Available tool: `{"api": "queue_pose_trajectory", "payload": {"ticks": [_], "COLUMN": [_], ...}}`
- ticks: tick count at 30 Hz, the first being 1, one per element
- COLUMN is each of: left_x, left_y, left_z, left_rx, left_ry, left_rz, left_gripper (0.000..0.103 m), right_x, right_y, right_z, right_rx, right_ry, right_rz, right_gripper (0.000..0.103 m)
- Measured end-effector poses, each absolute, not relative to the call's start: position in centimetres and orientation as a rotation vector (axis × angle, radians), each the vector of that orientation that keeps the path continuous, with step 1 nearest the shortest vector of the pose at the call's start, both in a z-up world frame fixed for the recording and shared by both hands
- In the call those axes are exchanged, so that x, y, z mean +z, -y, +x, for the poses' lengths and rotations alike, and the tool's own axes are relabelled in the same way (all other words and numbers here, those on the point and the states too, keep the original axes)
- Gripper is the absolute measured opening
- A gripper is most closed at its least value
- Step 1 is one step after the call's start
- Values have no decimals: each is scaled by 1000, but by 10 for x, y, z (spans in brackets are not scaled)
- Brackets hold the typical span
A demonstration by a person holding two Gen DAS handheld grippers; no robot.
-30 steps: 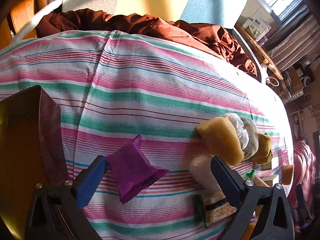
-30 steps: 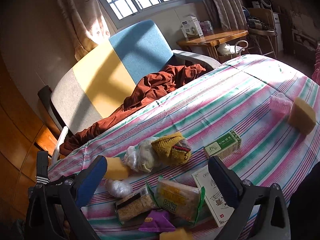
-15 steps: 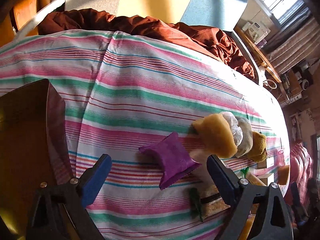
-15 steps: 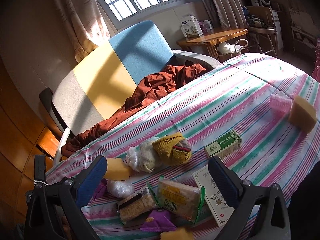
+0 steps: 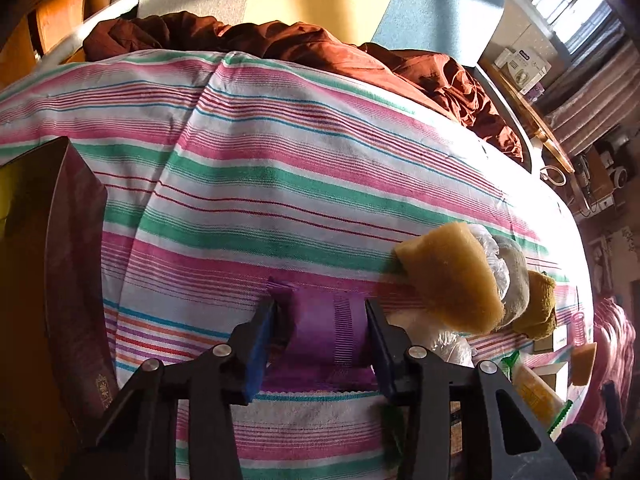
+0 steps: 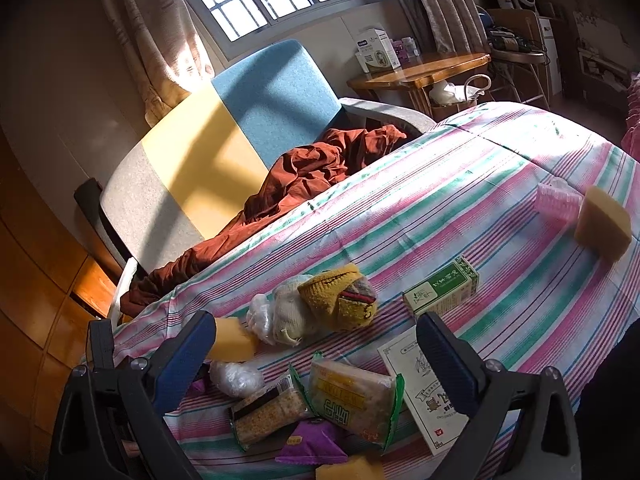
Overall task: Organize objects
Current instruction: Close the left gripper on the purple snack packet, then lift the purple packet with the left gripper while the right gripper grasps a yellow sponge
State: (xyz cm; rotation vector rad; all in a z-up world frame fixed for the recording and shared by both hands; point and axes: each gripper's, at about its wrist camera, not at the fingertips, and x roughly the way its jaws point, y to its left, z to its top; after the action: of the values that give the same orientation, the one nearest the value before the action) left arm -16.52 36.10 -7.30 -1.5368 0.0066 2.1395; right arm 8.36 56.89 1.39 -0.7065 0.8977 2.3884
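- The left gripper has its jaws pinching a small purple foil sachet, which lies on the striped pink, green and white bedspread at about 6 o'clock in the left wrist view.
- Risk, as I judge it: the sachet is thin and slippery, and the jaws seem to squeeze only its sides, so it may buckle and slide out on lifting.
- A second risk: a yellow foam sponge and a crumpled clear plastic bag sit just beside the right-hand jaw at 3 o'clock; a sideways swing could drag them along.
- A dark brown box stands open at 9 o'clock, probably the destination; a careless carry might clip its wall.
- The left gripper is held low, pointing forward over the bed.
- The right gripper hangs above the clutter with jaws spread wide and holding nothing; a green-edged noodle packet lies between them at 6 o'clock, a green carton at 1 o'clock.
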Motion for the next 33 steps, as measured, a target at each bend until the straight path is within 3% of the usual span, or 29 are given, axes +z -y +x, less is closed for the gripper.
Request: {"api": "queue_pose_trajectory", "payload": {"ticks": [3, 16, 21, 25, 33], "left_x": [-71, -80, -85, -85, -86], "left_y": [-367, -346, -337, -335, -334], "left_z": [-146, -6, 0, -3, -1], "left_rx": [2171, 2123, 2127, 2096, 2070], "left_ry": [-168, -483, -455, -432, -421], "left_rz": [-1447, -1058, -985, -986, -986], "left_gripper": [35, 34, 34, 34, 36], "right_x": [13, -5, -8, -4, -34], "right_y": [-572, -573, -561, -542, -508], "right_z": [85, 76, 75, 85, 89], "right_rx": [2384, 2356, 2342, 2309, 2213], "right_ry": [-919, -1016, -991, -827, -680], "right_rz": [-703, -840, -950, -1110, -1446], "right_gripper": [100, 97, 91, 89, 77]}}
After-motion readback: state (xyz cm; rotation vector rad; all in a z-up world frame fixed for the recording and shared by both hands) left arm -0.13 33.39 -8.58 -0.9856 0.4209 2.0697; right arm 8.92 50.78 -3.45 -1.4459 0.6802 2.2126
